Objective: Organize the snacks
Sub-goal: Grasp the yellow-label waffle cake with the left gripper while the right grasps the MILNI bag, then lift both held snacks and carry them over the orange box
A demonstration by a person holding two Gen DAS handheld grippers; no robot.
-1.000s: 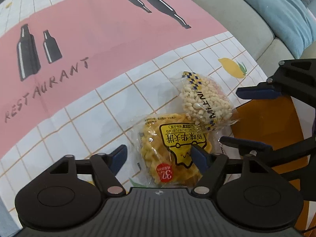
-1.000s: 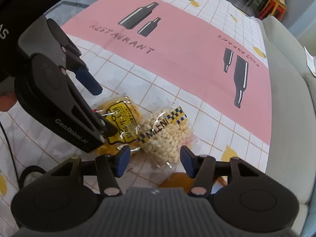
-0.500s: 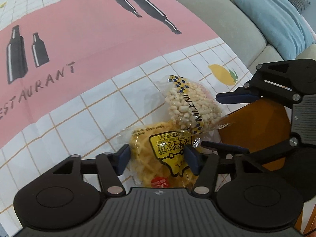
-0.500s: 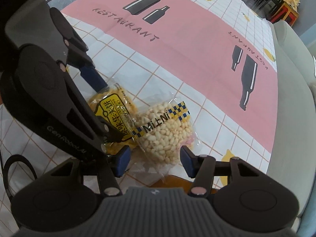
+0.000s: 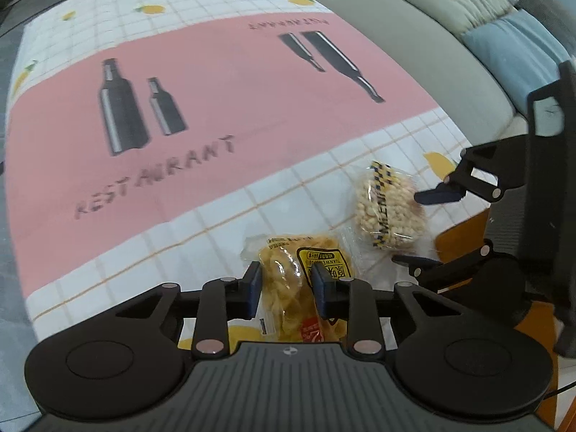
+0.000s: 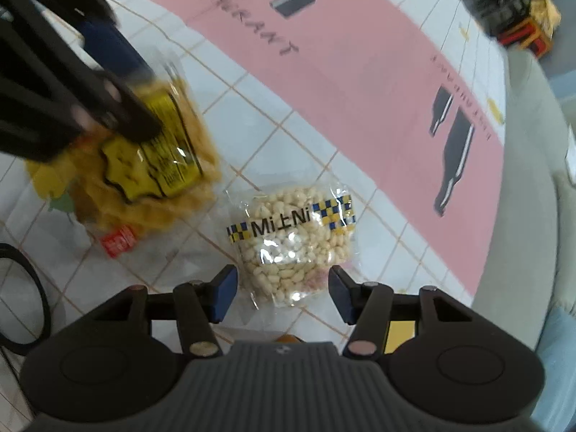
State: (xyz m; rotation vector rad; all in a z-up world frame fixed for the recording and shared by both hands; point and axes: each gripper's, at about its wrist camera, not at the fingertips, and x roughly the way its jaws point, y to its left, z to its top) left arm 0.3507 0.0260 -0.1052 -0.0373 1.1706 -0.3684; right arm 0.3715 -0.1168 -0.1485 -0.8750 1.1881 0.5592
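Observation:
My left gripper [image 5: 286, 289] is shut on a yellow chip bag [image 5: 306, 288] and holds it lifted off the tablecloth; the bag also shows blurred in the right wrist view [image 6: 144, 169]. A clear bag of puffed rice with a "MiNi" band [image 6: 291, 241] lies flat on the cloth, and also shows in the left wrist view [image 5: 387, 208]. My right gripper [image 6: 282, 291] is open, its fingers on either side of the near end of that bag. It shows in the left wrist view [image 5: 424, 226] at the right.
A pink and white checked tablecloth [image 5: 223, 115] with bottle prints covers the table. An orange tray [image 5: 464, 230] sits at the near right edge. A grey sofa [image 5: 414, 36] with a blue cushion [image 5: 518, 50] runs along the far side. A black cable [image 6: 21, 298] lies at the left.
My left gripper has closed on the yellow chip bag and lifted it away from the puffed rice bag. My right gripper has come down around the puffed rice bag.

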